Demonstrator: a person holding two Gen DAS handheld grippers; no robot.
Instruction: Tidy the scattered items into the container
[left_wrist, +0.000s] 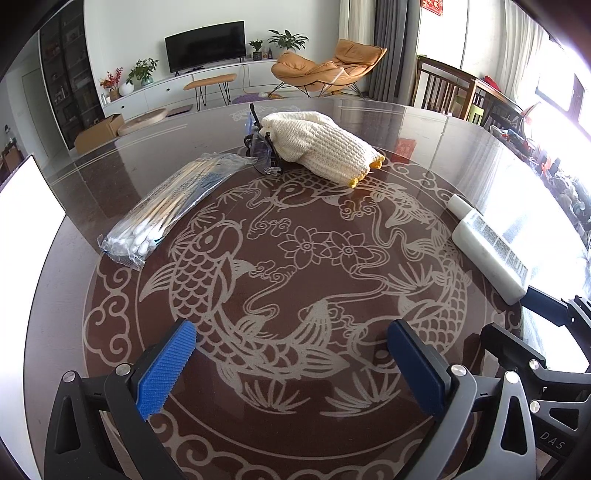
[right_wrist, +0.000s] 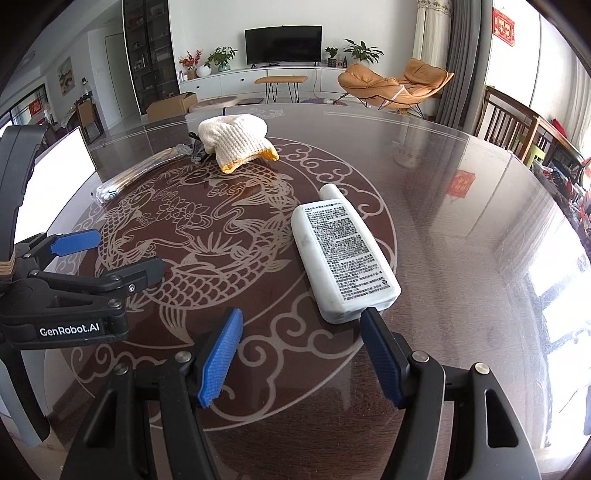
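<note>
A white bottle (right_wrist: 343, 254) lies flat on the round glass table, just ahead of my right gripper (right_wrist: 301, 354), which is open and empty; the bottle's base nearly touches the right finger. The bottle also shows in the left wrist view (left_wrist: 487, 251). My left gripper (left_wrist: 291, 365) is open and empty above the table's fish pattern. A clear pack of cotton swabs (left_wrist: 170, 206) lies far left. A cream knitted cloth (left_wrist: 321, 146) lies at the back, with safety glasses (left_wrist: 264, 147) beside it. A white container (left_wrist: 26, 210) stands at the left edge.
The table (right_wrist: 461, 258) is dark with a white koi pattern under glass. My left gripper (right_wrist: 110, 258) shows at the left of the right wrist view. Wooden chairs (right_wrist: 517, 125) stand at the far right. A living room lies beyond.
</note>
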